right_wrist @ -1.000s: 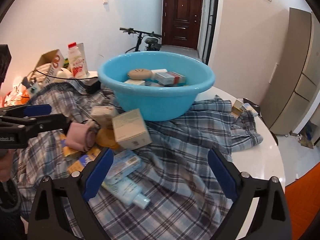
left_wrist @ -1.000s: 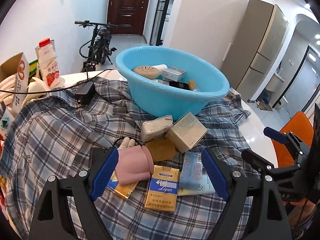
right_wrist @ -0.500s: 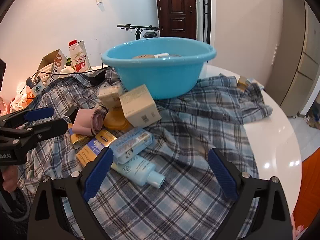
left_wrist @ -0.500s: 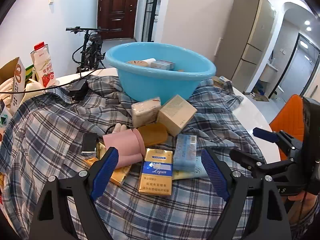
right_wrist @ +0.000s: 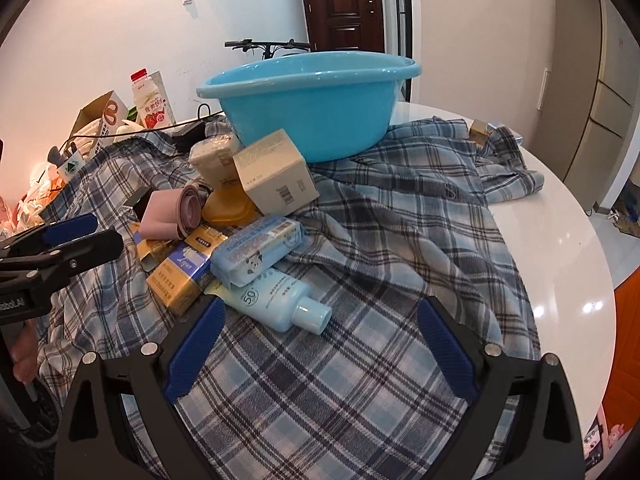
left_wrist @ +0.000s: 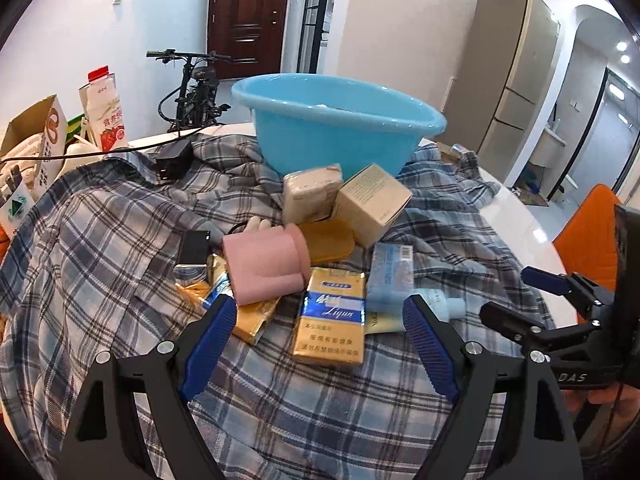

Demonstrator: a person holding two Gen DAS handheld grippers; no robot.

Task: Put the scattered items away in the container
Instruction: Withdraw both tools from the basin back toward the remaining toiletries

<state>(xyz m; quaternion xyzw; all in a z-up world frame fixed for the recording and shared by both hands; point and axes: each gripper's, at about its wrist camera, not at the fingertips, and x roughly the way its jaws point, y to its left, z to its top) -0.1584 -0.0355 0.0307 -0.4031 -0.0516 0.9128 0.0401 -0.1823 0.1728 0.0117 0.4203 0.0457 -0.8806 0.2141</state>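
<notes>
The blue basin hides its contents behind its wall; the bicycle shows only handlebars

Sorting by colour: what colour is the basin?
Light blue basin; clearest in the right wrist view.

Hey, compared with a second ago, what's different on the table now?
Both grippers have sunk toward the pile: the left gripper over the gold carton, the right gripper near the sunscreen bottle. Both remain open and empty. The pile and the blue basin have not moved.
</notes>
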